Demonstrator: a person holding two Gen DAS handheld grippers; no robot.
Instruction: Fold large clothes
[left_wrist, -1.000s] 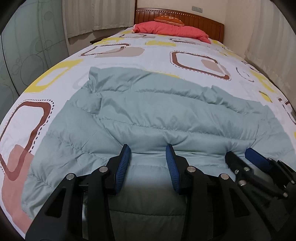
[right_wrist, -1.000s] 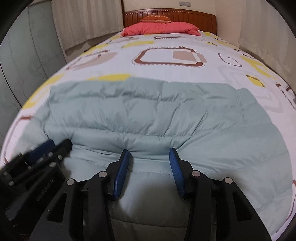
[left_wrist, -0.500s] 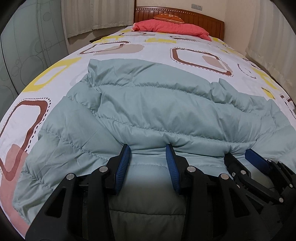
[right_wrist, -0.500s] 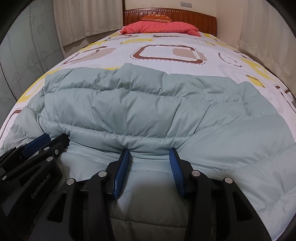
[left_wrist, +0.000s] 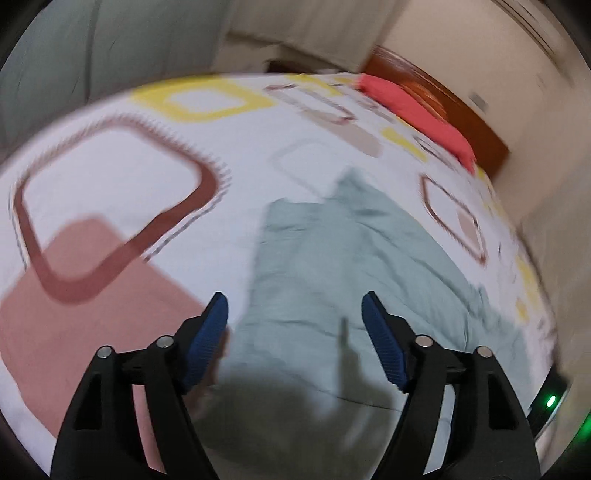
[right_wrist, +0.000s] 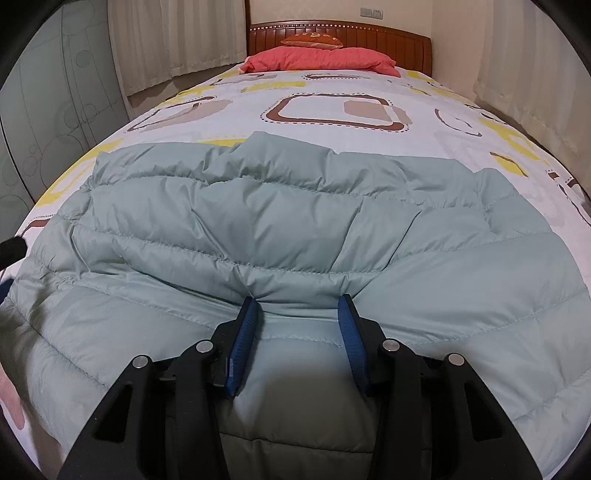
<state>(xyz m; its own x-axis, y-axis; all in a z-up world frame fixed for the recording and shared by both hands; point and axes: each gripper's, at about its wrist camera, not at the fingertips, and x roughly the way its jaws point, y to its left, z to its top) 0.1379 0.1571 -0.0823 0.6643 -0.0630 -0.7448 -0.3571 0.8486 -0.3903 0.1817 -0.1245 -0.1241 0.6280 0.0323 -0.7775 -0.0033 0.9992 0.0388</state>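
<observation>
The right gripper (right_wrist: 297, 306) fingers pinch a folded edge of the pale green padded jacket (right_wrist: 295, 221) lying on the bed (right_wrist: 332, 107). The left gripper (left_wrist: 294, 306) fingers are opening, empty. Best keep the right pinch firm until the fold settles flat.

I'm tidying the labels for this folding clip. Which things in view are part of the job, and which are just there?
Part of the job:
- pale green puffer jacket, spread on the bed
- right hand-held gripper, pinching a fold of it
- left hand-held gripper, jaws opening, nothing between them

Just there:
- patterned bedsheet
- red pillow
- small orange cushion
- wooden headboard
- curtains
</observation>
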